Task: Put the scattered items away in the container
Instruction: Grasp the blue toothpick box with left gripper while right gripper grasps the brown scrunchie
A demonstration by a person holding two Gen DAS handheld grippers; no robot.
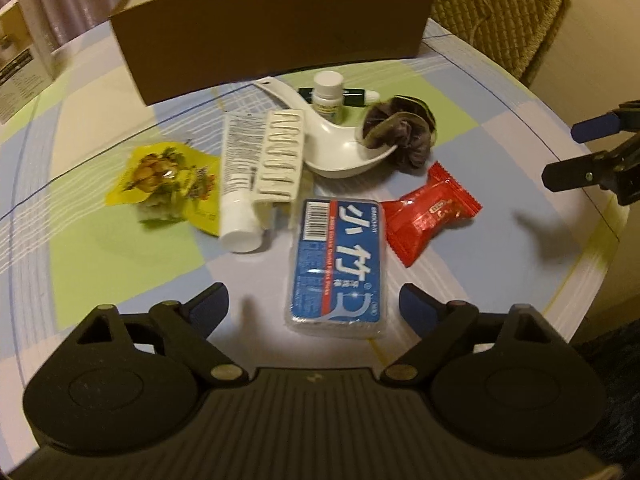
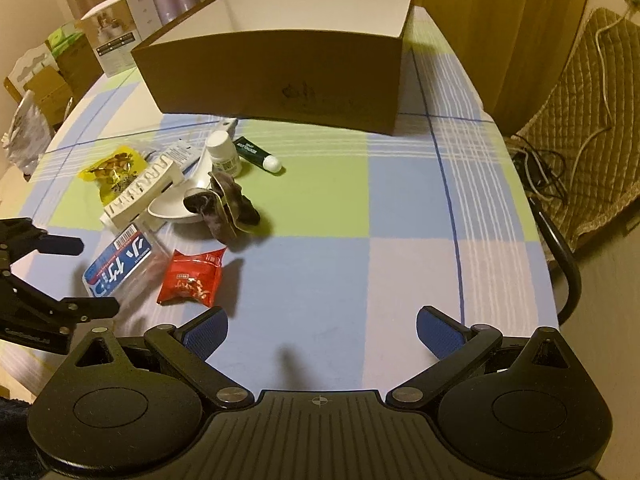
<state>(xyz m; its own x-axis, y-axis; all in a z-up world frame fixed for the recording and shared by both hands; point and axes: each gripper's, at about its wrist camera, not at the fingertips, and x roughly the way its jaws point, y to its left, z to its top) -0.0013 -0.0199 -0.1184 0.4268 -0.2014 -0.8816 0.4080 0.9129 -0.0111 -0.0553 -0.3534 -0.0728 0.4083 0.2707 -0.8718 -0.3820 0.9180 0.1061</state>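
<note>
Two grippers hover above the checked tablecloth, both with fingers spread wide and holding nothing. The left gripper sits near the table's near edge, and the blue floss-pick box lies flat between its fingertips, closer to the right finger, touching neither. Just beside the box lie a red snack packet, a white tube and a yellow packet; a white scoop, dark scrunchie and small white bottle lie farther in. The brown cardboard box stands open toward the far edge. The right gripper is over bare cloth, well apart from the pile.
</note>
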